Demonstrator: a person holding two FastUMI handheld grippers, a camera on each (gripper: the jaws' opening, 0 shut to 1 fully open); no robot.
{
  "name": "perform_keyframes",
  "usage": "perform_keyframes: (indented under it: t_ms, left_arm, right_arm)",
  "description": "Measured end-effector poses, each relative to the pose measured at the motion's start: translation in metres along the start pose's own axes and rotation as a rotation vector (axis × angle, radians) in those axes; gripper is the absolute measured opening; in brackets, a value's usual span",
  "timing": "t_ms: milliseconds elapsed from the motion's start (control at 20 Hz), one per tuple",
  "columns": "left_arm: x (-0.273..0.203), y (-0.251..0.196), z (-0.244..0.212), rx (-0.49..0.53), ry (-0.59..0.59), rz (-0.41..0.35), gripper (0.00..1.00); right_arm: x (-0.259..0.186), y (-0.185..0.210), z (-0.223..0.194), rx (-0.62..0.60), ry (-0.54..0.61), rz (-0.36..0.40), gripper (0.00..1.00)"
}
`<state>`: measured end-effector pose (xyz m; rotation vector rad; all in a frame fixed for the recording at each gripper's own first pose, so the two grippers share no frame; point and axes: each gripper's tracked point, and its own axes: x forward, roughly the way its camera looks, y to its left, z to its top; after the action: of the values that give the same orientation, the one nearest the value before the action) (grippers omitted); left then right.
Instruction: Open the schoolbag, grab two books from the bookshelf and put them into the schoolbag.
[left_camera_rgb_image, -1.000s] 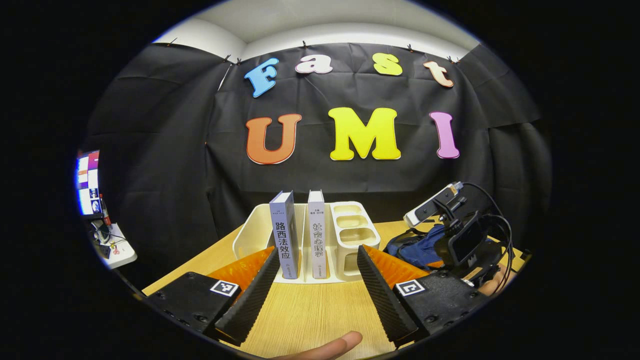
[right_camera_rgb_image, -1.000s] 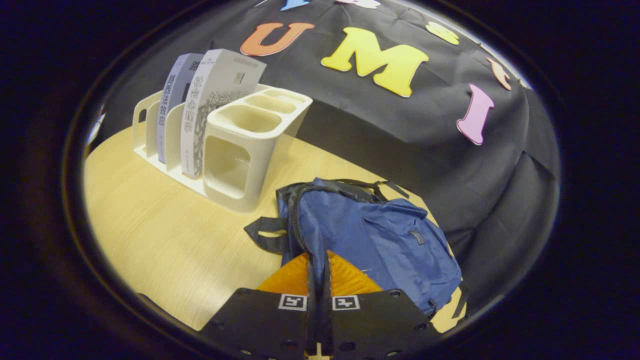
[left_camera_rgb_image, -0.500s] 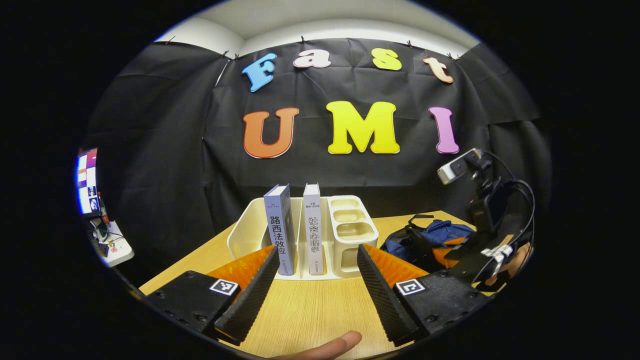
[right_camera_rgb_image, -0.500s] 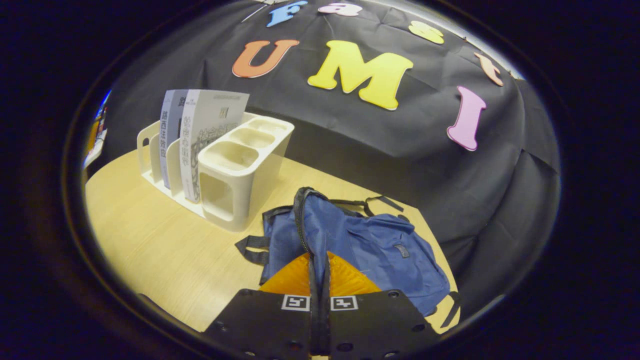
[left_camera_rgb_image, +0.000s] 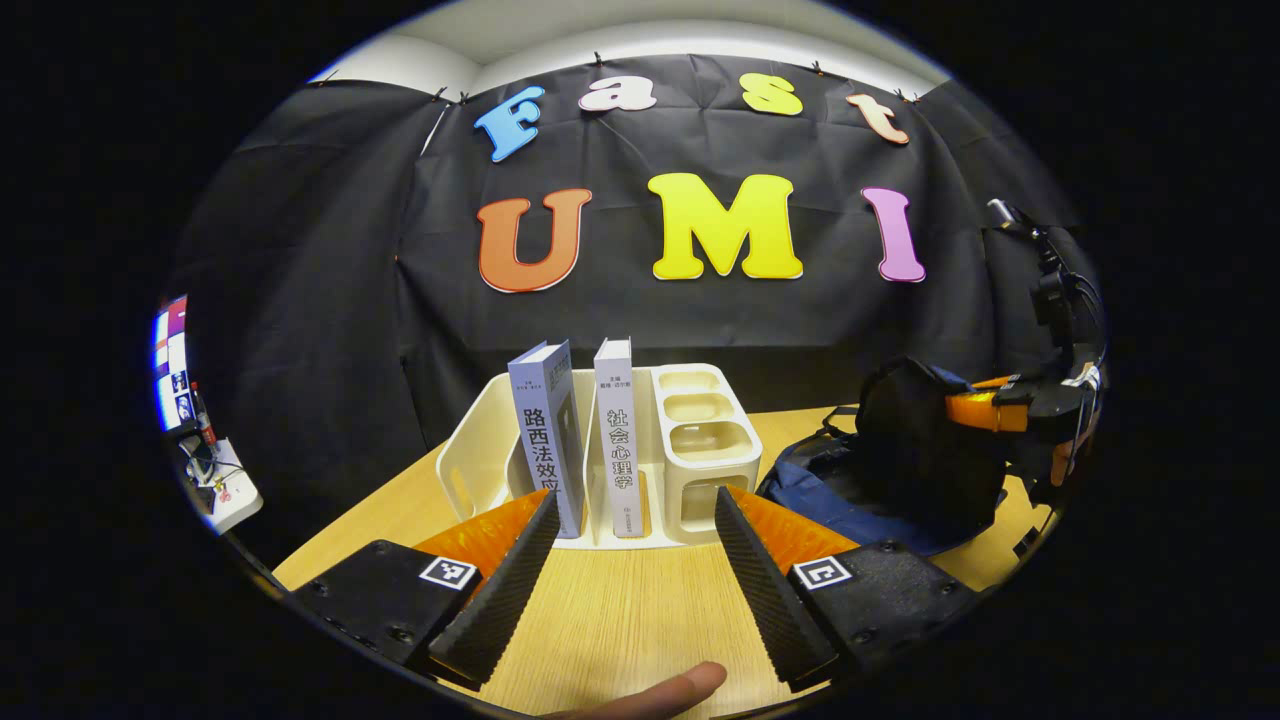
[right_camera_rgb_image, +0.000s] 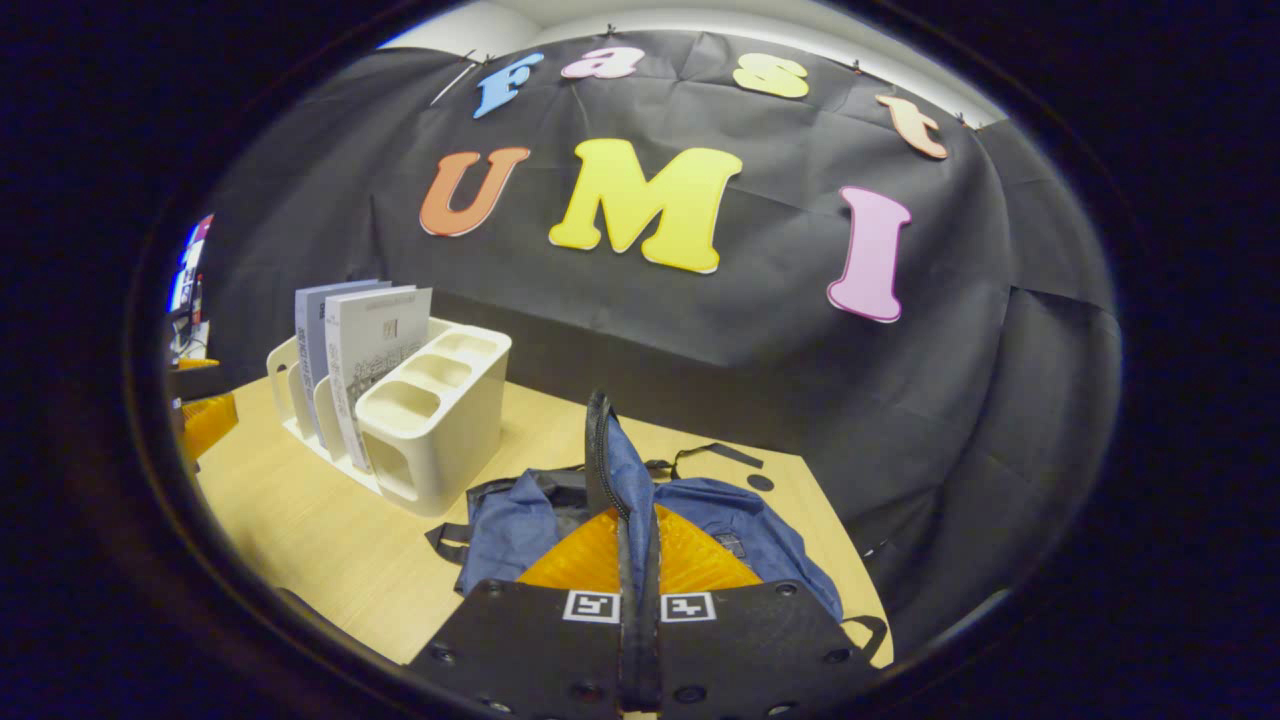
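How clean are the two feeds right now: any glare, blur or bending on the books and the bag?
Left gripper view: books sharp, spines legible, no glare; the schoolbag sits dark near the rim. Right gripper view: the bookshelf and table edge bow with fisheye curvature; the bag's blue fabric is evenly lit, no blur.

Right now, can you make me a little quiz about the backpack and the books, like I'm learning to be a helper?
1. True or false: the right gripper is shut on the edge of the schoolbag's flap and holds it up.
2. How many books stand in the bookshelf?
3. The left gripper is: A) open, facing the books; B) shut on a book; C) inside the bag.

Key: 1 true; 2 two; 3 A.
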<state>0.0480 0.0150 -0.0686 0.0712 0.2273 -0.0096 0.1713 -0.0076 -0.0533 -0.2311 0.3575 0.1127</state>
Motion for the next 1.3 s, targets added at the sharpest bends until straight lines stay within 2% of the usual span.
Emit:
perform_keyframes:
  t_ms: [150,350,600,800,950,1300]
  left_arm:
    - [0.012,0.007,0.011,0.005,-0.008,0.020,0.99]
    - [0.030,0.001,0.039,0.007,-0.032,-0.028,0.98]
    - [0.064,0.006,0.066,-0.052,-0.003,-0.023,0.98]
    - [0.092,0.029,0.095,-0.033,0.011,0.052,0.99]
    - [0.116,0.033,0.122,-0.012,0.011,0.059,0.98]
    - [0.179,0.025,0.130,0.017,0.141,0.044,0.98]
  right_arm:
    - [-0.005,-0.024,0.007,0.020,-0.027,0.014,0.00]
    - [-0.007,-0.053,0.017,0.030,-0.047,0.025,0.00]
    - [0.002,-0.084,0.034,0.017,-0.053,0.026,0.00]
    - [0.012,-0.100,0.042,0.005,-0.057,0.036,0.00]
    - [0.021,-0.113,0.038,-0.013,-0.039,0.026,0.00]
    - [0.033,-0.126,0.033,0.043,-0.031,0.061,0.00]
